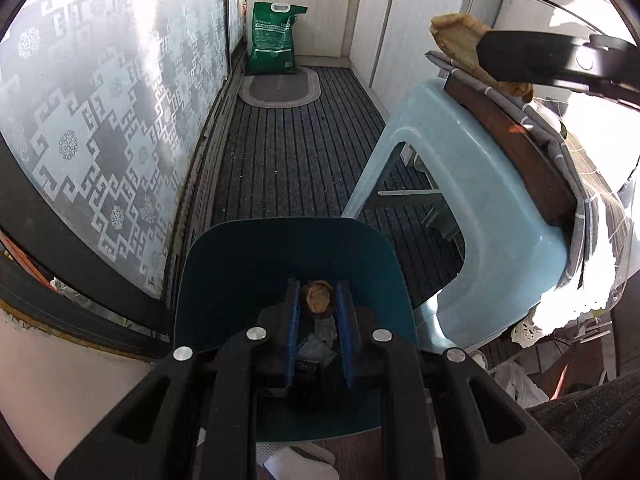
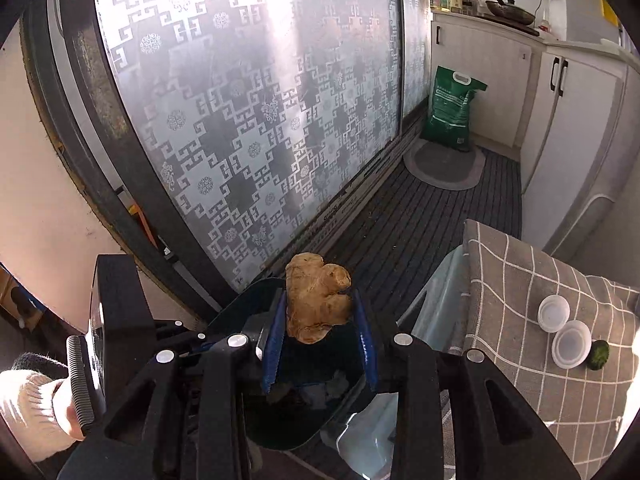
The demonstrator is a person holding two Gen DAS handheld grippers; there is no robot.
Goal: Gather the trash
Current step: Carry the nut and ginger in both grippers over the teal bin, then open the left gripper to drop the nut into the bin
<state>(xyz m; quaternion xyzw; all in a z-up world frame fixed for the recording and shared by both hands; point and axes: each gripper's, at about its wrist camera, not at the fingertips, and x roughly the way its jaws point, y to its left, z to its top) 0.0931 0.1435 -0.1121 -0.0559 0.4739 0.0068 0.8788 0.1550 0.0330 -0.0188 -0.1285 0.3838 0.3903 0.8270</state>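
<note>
A dark teal bin (image 1: 280, 256) hangs tilted above the floor, and my left gripper (image 1: 318, 285) is shut on its near rim. Inside it, seen between the blue pads, lie a small brown scrap (image 1: 318, 300) and grey crumpled trash (image 1: 326, 328). In the right wrist view my right gripper (image 2: 320, 320) is shut on a knobbly piece of ginger root (image 2: 318, 300), directly over the bin's mouth (image 2: 304, 412). The left wrist view shows the same ginger (image 1: 456, 40) at upper right, clamped by the right gripper's black finger (image 1: 528, 60).
A pale blue plastic stool (image 1: 480, 208) stands to the right, topped by a wooden board and a grey checked cloth (image 2: 520, 280). Two white lids (image 2: 554, 312) and a green vegetable piece (image 2: 598, 354) lie on the cloth. Frosted sliding door left; green bag (image 1: 274, 38), oval mat and cabinets beyond.
</note>
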